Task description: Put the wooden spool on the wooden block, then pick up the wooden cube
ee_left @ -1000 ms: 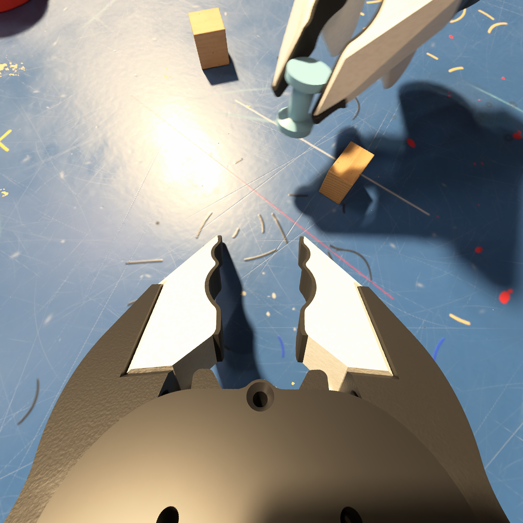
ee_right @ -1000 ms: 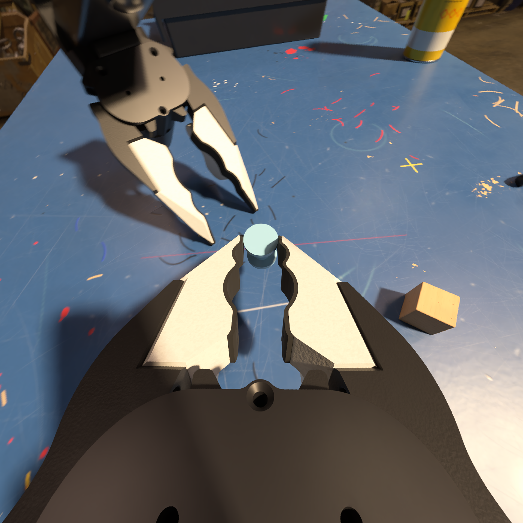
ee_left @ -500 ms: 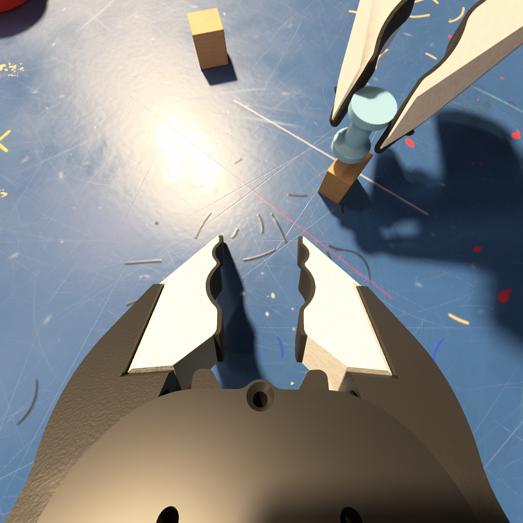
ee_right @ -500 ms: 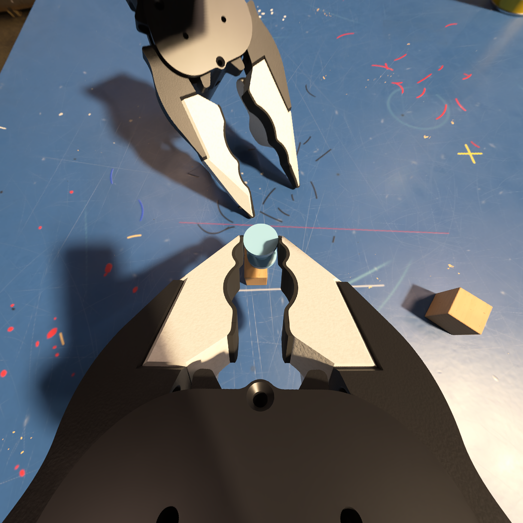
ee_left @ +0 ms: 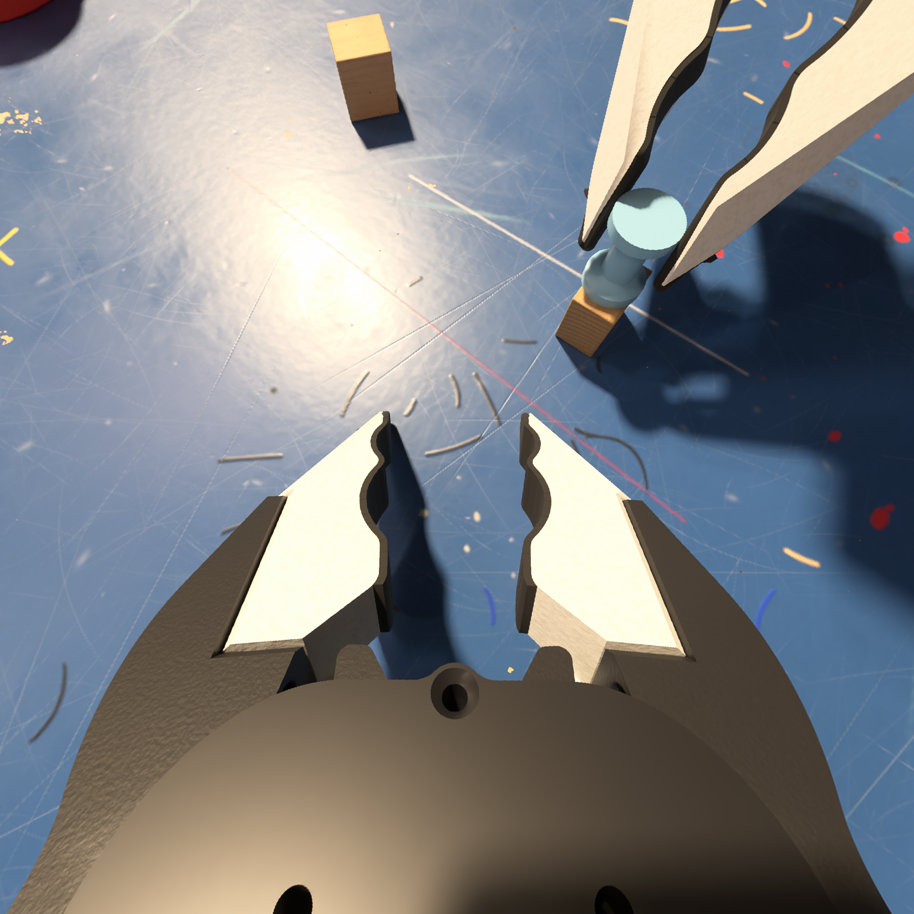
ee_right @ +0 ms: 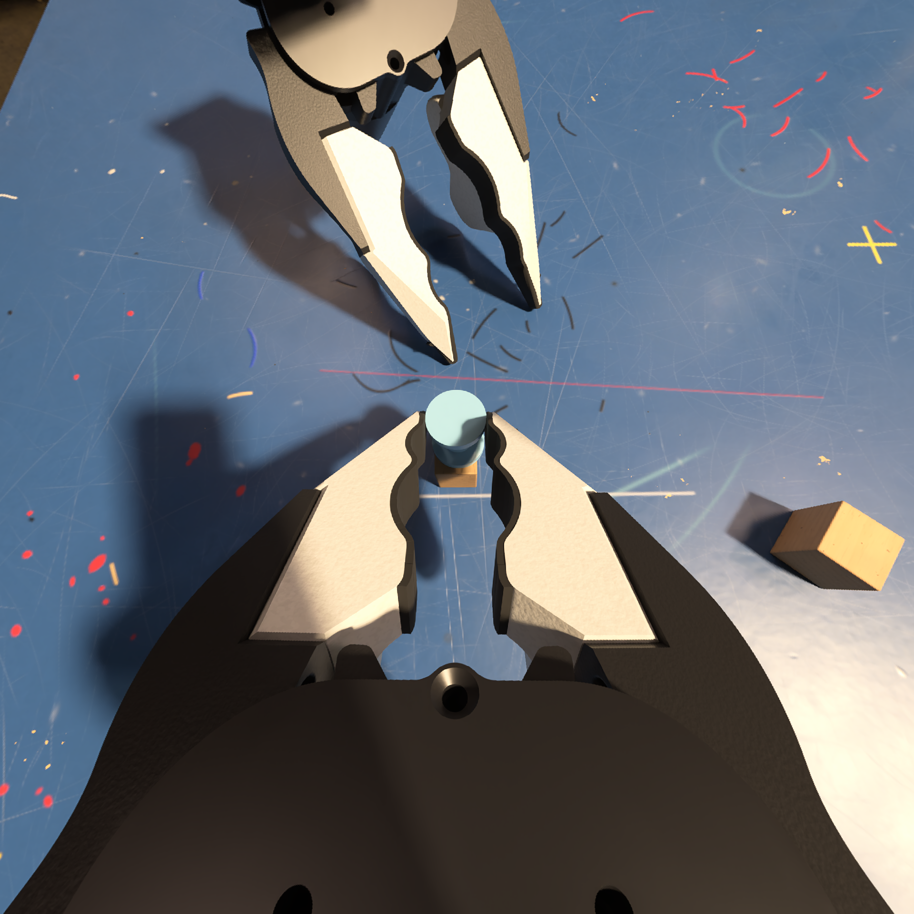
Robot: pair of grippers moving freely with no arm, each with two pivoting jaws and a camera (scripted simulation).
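Observation:
My right gripper (ee_right: pixel 456 418) is shut on the top flange of a pale blue spool (ee_right: pixel 455 420) and holds it upright. The spool's lower flange meets the top of a small wooden block (ee_right: pixel 457 479) on the blue table. In the left wrist view the spool (ee_left: pixel 638 242) stands slightly tilted on the block (ee_left: pixel 586 324), between the right gripper's fingertips (ee_left: pixel 593 232). My left gripper (ee_left: pixel 455 420) is open and empty, low over the table, near the block. A wooden cube (ee_left: pixel 366 64) lies apart, also in the right wrist view (ee_right: pixel 841 544).
The blue table (ee_left: pixel 198 297) is scratched and flecked with paint and shavings. A red object (ee_left: pixel 15 2) shows at the far left corner. The left gripper (ee_right: pixel 489 331) points at my right one from across the block. The table's edge (ee_right: pixel 15 59) is at upper left.
My right gripper carried the spool sideways from above bare table to above the wooden block and lowered it onto the block's top. The left gripper stayed open and still.

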